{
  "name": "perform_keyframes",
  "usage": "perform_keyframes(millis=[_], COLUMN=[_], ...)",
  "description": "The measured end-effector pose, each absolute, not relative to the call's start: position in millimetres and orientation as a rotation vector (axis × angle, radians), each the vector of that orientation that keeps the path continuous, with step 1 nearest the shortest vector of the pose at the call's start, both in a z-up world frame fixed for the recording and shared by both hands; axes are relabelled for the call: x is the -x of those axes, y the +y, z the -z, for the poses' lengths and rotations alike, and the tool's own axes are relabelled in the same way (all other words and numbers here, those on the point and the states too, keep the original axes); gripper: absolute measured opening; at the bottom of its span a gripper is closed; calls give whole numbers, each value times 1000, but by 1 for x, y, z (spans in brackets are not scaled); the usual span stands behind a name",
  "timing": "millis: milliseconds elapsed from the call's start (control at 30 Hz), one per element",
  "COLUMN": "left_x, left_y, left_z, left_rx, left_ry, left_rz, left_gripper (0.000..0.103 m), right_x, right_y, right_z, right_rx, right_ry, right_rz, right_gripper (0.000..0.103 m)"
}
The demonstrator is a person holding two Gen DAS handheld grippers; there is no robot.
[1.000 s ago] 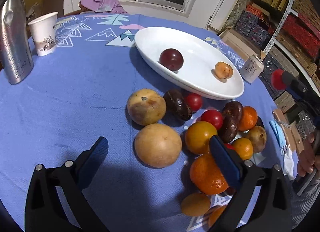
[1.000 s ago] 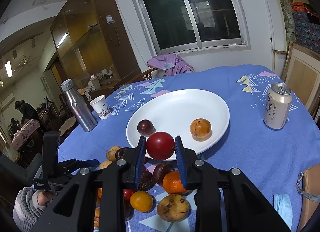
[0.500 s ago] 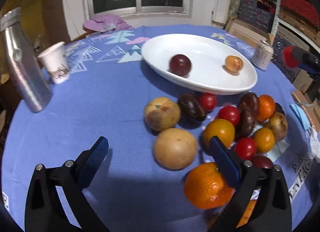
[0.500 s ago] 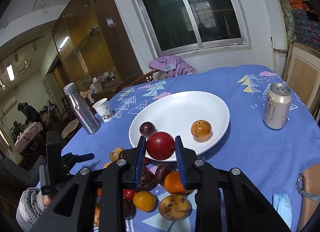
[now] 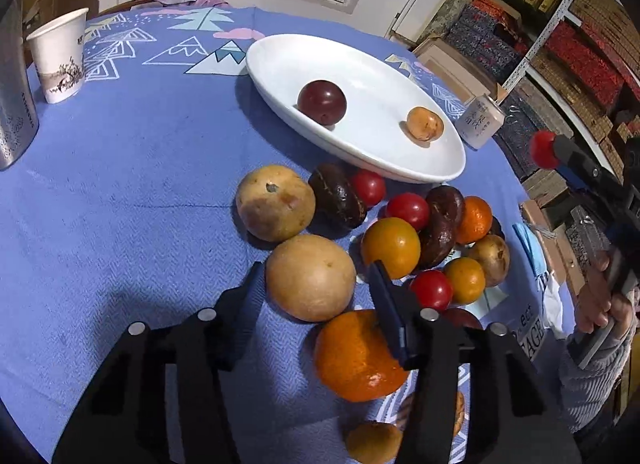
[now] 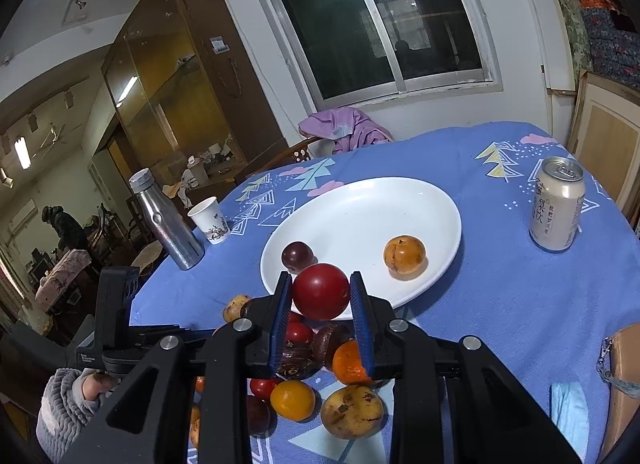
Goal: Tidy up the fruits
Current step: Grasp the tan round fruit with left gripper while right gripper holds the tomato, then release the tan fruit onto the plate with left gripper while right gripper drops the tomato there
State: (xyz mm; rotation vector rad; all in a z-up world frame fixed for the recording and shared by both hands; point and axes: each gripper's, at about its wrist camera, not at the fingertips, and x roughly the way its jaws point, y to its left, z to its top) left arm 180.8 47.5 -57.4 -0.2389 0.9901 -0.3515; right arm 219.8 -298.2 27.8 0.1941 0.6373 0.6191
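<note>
The left hand-held gripper [image 5: 316, 288] points down at the heap of fruit on the blue-clothed surface [image 5: 132, 183], and its jaws are closing around a large tan round fruit [image 5: 310, 278]. The fruit sits between the two fingers; whether the pads already press on it cannot be told. A big orange [image 5: 356, 358] lies just beside that fruit, partly under the gripper's right finger. A second tan fruit [image 5: 275, 203] with a dark spot rests just behind the first, and smaller red, orange and dark brown fruits are packed close together to their right.

The right hand-held gripper [image 6: 321, 296] is closed on a red tomato [image 6: 321, 291], held in the air above the near rim of the white plate [image 6: 360, 199]. On the plate lie a dark plum [image 6: 297, 256] and a small orange fruit [image 6: 404, 255], well apart from each other.

A drink can [image 6: 557, 203] stands to the right of the plate. A paper cup [image 6: 209, 219] and a metal bottle [image 6: 166, 219] stand together to its left, near the edge of the surface.
</note>
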Motion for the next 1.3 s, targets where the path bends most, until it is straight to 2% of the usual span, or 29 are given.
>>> perform_keyframes(millis=[133, 267, 367, 400, 600, 767, 900, 1000, 1100, 1300], left_x=[-191, -194, -191, -190, -169, -171, -196, -226, -260, -335], left_y=[41, 21, 22, 28, 43, 31, 7, -12, -25, -24], left_z=[56, 55, 54, 54, 47, 2, -48, -63, -55, -14], left_rx=[218, 74, 35, 72, 142, 90, 35, 25, 27, 23], left_ry=[1047, 1091, 1086, 1087, 1016, 898, 784, 755, 777, 907], left_rz=[344, 292, 270, 280, 277, 270, 269, 267, 265, 198], left_gripper=[57, 57, 46, 46, 46, 46, 46, 46, 46, 46], right_x=[-220, -220, -220, -221, -221, -219, -232, -256, -288, -356], right_y=[-298, -297, -299, -300, -304, -308, -310, -301, -281, -249], right_z=[-27, -27, -27, -28, -28, -36, -66, -81, -71, -13], right_rx=[-192, -187, -199, -204, -222, -206, -184, -166, -140, -66], right_ry=[640, 648, 643, 642, 636, 601, 552, 563, 617, 793], right_rz=[-620, -621, -621, -621, -619, -586, -545, -535, -543, -489], right_gripper=[30, 30, 30, 30, 30, 30, 30, 30, 30, 30])
